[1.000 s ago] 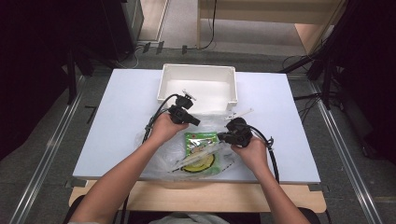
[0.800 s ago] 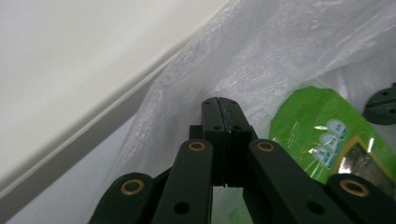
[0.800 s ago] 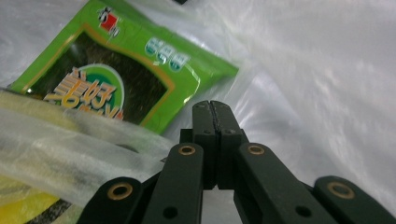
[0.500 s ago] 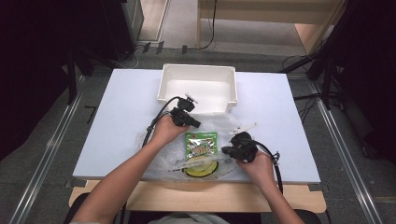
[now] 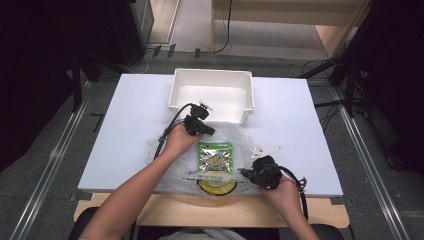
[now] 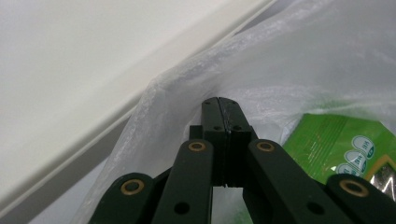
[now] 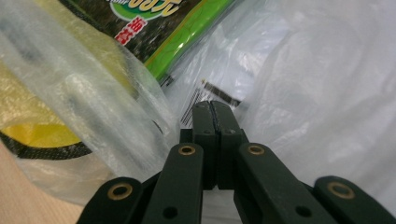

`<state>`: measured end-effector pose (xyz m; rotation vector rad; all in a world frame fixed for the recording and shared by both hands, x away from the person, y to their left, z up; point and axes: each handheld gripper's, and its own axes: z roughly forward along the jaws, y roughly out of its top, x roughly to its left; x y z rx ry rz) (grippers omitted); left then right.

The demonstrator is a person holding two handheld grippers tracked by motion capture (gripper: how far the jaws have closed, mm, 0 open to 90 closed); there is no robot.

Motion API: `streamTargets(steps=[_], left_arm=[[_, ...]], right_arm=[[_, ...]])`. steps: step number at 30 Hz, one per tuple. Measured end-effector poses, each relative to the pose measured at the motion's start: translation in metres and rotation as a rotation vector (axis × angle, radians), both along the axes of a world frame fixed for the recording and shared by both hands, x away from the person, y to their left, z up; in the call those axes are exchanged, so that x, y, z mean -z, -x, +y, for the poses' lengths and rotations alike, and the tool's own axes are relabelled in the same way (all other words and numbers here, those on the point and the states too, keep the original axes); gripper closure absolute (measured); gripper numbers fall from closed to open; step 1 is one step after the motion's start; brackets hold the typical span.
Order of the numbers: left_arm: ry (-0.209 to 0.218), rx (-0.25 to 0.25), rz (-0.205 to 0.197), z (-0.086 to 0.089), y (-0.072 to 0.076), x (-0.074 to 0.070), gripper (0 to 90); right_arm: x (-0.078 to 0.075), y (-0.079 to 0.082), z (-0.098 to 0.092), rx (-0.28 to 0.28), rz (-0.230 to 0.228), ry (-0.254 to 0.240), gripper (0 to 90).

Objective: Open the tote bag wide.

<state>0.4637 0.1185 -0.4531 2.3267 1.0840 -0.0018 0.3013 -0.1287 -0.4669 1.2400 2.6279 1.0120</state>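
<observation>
Your left tongs [image 5: 209, 131] are clamped on the clear plastic bag [image 5: 235, 137] just beside the white bin [image 5: 212, 90]; your right tongs [image 5: 243, 173] pinch its near edge. The green snack packet [image 5: 216, 157] lies inside. You're spreading the bag's mouth; next, lift both edges evenly.

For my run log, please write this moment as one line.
left gripper: shut on clear plastic bag | right gripper: shut on bag, near edge | inside: green snack packet, yellow round item | white plastic bin: behind bag
</observation>
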Motion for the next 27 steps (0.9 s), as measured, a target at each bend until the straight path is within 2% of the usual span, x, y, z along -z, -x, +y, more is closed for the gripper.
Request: streamTargets(steps=[6,10,15,22,27], left_arm=[[-0.014,-0.009,-0.018,0.002,-0.005,0.000,90.0],[-0.029,-0.018,-0.032,0.003,-0.008,-0.001,90.0],[-0.018,-0.026,-0.039,0.005,-0.010,0.000,90.0],[-0.023,-0.029,-0.043,0.005,-0.009,0.000,90.0],[-0.021,-0.033,-0.040,0.005,-0.008,0.000,90.0]], right_arm=[[0.000,0.006,0.000,-0.004,-0.005,0.001,90.0],[0.001,-0.003,-0.001,0.001,-0.001,-0.012,90.0],[0.000,-0.010,0.003,0.000,-0.006,0.002,90.0],[0.000,0.010,0.000,-0.005,-0.009,-0.001,90.0],[0.002,0.026,0.000,-0.023,-0.002,-0.027,90.0]])
